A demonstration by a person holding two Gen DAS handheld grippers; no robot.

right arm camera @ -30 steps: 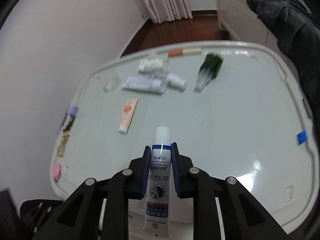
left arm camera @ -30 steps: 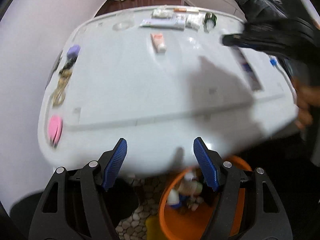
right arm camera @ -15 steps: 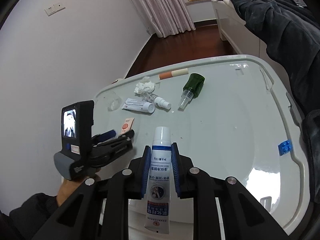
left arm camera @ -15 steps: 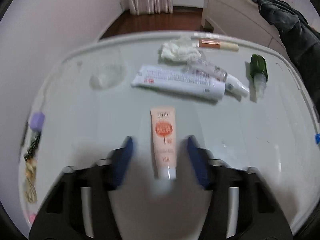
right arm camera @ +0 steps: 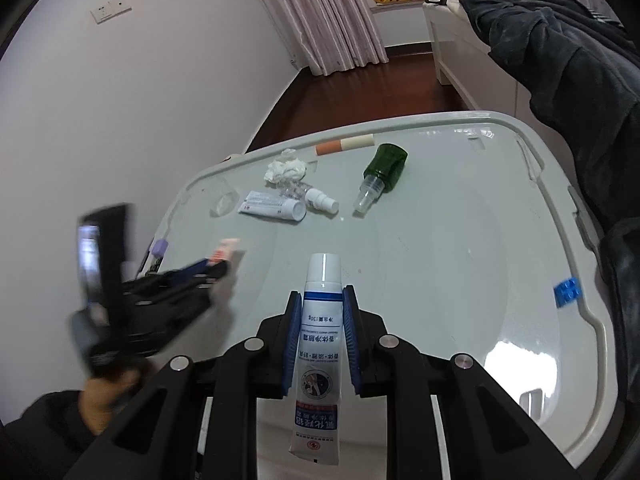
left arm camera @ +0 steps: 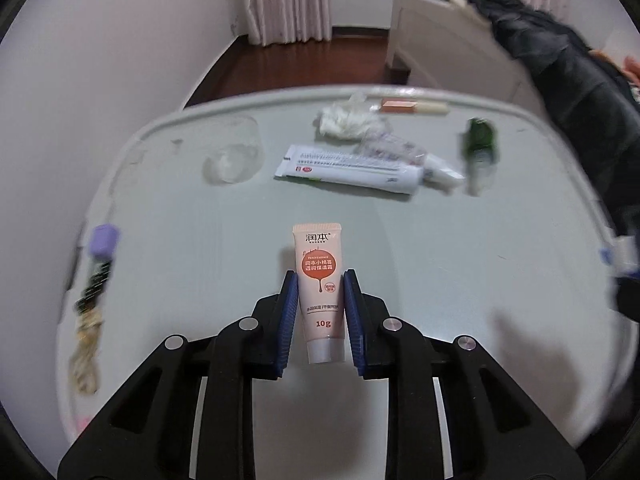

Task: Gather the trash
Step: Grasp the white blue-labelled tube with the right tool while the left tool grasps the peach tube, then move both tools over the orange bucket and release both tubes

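My left gripper (left arm camera: 319,282) is shut on a small pink tube (left arm camera: 319,280) with a white cap, held just above the white table (left arm camera: 460,264). It also shows, blurred, in the right wrist view (right arm camera: 216,266). My right gripper (right arm camera: 320,300) is shut on a white and blue tube (right arm camera: 320,344) and holds it above the table's near side. Further back lie a long white tube (left arm camera: 352,168), a crumpled tissue (left arm camera: 348,120), a green spray bottle (left arm camera: 480,148), a small white bottle (right arm camera: 320,200) and an orange and cream stick (left arm camera: 412,107).
A clear cup (left arm camera: 234,156) lies at the back left. A purple-capped item (left arm camera: 102,242) and a beaded string (left arm camera: 86,344) lie along the left edge. A blue brick (right arm camera: 566,291) sits at the right rim. A white wall is on the left, dark clothing (right arm camera: 560,60) on the right.
My left gripper moved from the table's front edge over the orange bin to the pink tube and shut on it. My right gripper kept its tube and drew back a little.
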